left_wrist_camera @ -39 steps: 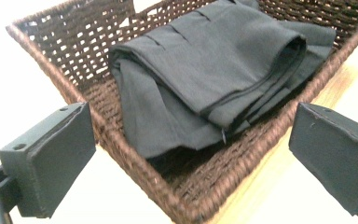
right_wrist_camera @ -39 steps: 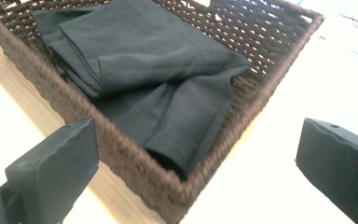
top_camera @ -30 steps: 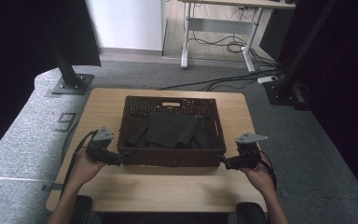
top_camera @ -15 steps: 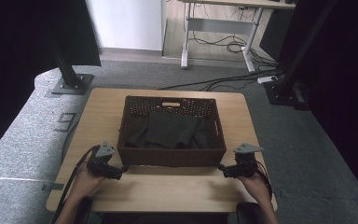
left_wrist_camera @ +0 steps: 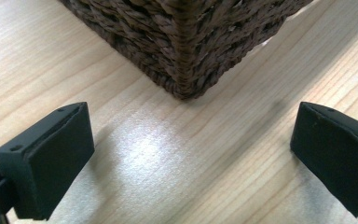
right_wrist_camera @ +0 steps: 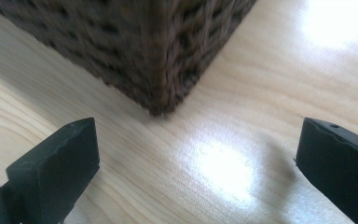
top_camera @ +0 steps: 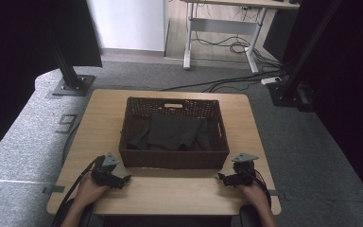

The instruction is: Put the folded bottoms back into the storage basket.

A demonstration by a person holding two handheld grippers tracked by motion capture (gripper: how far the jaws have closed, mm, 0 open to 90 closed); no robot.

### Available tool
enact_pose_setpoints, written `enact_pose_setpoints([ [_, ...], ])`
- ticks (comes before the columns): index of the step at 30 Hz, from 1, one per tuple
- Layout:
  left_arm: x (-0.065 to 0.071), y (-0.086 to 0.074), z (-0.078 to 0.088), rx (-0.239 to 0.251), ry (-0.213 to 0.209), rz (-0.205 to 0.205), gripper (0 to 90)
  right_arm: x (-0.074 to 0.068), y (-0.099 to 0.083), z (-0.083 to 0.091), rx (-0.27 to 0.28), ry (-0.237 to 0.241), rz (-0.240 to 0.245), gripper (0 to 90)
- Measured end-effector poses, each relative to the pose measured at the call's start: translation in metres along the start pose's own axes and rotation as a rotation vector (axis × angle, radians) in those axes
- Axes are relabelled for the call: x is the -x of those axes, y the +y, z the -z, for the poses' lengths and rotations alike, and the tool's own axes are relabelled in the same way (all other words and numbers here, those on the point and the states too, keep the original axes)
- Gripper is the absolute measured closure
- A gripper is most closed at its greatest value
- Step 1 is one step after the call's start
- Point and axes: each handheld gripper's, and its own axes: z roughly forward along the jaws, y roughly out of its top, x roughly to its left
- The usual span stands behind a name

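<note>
**Q:** So where are your claws sitting?

**Me:** Honestly, both low over the table (top_camera: pixel 170 194), on my side of the basket (top_camera: pixel 174 160). My left gripper (top_camera: pixel 123 179) is just off the basket's near left corner, and my right gripper (top_camera: pixel 223 178) is just off the near right corner. Neither one touches the wicker.

**Q:** Spread or pinched?

**Me:** Spread wide, both of them, with nothing between. In the left gripper view the two black jaws stand far apart with bare wood in the gap, and the basket corner (left_wrist_camera: pixel 186 70) sits straight ahead, a bit beyond them. Same deal in the right gripper view: wide gap, glare on the wood, and the corner (right_wrist_camera: pixel 161 88) ahead, kind of blurry.

**Q:** And the basket itself?

**Me:** Mid-table, dark brown weave, long side facing me, with a handle slot in its far wall. A dark cloth (top_camera: pixel 172 132) lies inside, flat on the bottom, spread across most of the floor. My hands hold the grippers at the table's near edge, well apart from each other, the basket's front wall between them and a little farther out.
</note>
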Motion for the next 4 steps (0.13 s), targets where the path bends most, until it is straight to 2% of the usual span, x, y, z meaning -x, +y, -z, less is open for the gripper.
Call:
enact_pose_setpoints([
  [1, -0.0005, 0.0000, -0.0001, -0.001, 0.000, 0.003, 0.0, -0.0005, -0.0018, -0.0023, -0.010, 0.000, 0.006, 0.0],
  [2, -0.0014, 0.0000, -0.0005, -0.005, -0.009, 0.015, 0.0, -0.0003, -0.0034, -0.0036, 0.002, 0.013, -0.005, 0.0],
  [4, -0.0030, 0.0002, -0.0010, -0.012, -0.017, 0.030, 0.0, -0.0003, -0.0051, -0.0041, 0.020, 0.010, -0.004, 0.0],
])
